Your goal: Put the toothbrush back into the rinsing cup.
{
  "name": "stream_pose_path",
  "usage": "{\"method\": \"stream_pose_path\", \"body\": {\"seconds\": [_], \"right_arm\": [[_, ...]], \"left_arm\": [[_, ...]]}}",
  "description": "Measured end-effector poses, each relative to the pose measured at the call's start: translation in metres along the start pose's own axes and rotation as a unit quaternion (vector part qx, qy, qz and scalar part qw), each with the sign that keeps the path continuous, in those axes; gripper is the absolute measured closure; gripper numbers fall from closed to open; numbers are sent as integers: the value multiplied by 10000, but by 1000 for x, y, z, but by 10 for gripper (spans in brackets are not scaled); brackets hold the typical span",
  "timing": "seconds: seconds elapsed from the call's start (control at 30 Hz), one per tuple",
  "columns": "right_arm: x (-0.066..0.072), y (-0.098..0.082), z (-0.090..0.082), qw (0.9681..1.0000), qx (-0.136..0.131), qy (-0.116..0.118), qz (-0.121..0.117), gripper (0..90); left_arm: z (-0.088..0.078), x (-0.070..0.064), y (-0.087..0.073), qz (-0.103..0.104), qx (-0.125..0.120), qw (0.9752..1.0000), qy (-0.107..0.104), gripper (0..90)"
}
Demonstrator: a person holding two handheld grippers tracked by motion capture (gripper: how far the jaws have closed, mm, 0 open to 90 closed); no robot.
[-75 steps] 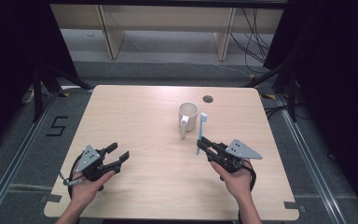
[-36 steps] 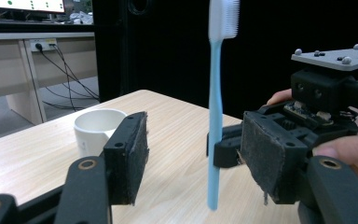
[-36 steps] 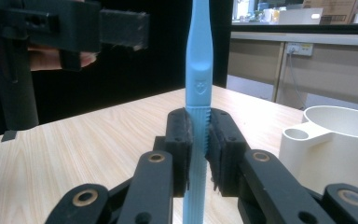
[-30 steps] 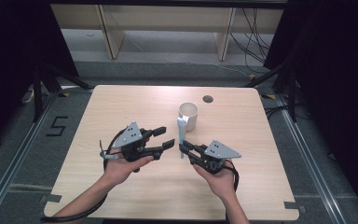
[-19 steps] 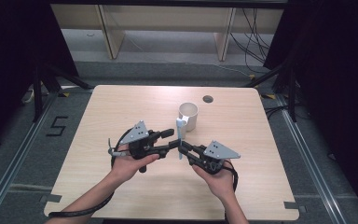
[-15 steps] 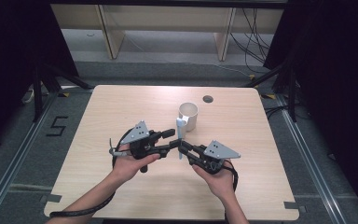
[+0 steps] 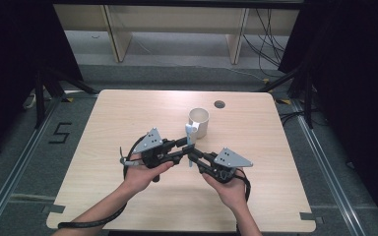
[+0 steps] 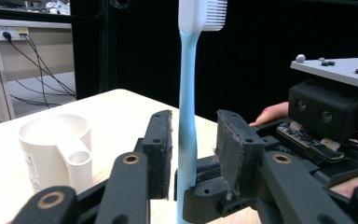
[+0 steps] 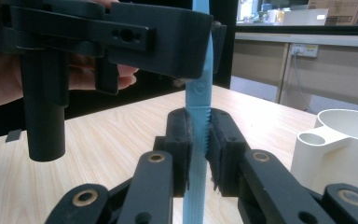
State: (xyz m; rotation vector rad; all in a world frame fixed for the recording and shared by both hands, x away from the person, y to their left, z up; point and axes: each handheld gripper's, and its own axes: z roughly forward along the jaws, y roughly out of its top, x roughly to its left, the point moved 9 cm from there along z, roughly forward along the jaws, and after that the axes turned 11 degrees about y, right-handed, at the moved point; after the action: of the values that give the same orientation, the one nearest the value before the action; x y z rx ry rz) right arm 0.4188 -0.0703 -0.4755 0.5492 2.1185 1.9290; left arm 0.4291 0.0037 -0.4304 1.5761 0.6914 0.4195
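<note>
The right gripper (image 9: 198, 149) is clamping the ribbed light-blue plastic toothbrush (image 8: 187, 116) upright; the left gripper (image 8: 193, 149), jaws just closing around its smooth handle, is not yet touching it.

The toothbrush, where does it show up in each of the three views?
High view: toothbrush upright at table centre, between the two grippers.
Left gripper view: upright between the black jaws, head at the top edge.
Right gripper view: handle clamped upright in the jaws.
Shared landmark: the white cup.

left gripper (image 7: 181, 149) moved in, jaws closing around toothbrush (image 7: 190, 142)
</note>
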Motion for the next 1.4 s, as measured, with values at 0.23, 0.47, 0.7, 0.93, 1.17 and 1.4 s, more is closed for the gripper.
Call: {"method": "stream_pose_path", "body": {"seconds": [0.23,0.47,0.7,0.93,1.17,1.4], "right_arm": [[-4,2,-1,9998,-12,-102,-175,794],[1,2,-1,10000,-22,-79,31,794],[-1,4,1,9998,-47,-113,-136,794],[-2,5,1,9995,-43,-272,-156,792],[-1,4,2,9996,51,-230,-129,728],[-5,1,-3,9989,178,-415,-136,600]], "left_arm": [[2,-1,-1,1,19,10000,49,706],[4,0,0,9,-13,9999,101,757],[4,1,1,67,-20,9999,139,810],[5,1,2,112,-22,9998,145,818],[6,1,3,174,-18,9998,89,833],[5,6,5,189,-28,9997,117,835]]}}
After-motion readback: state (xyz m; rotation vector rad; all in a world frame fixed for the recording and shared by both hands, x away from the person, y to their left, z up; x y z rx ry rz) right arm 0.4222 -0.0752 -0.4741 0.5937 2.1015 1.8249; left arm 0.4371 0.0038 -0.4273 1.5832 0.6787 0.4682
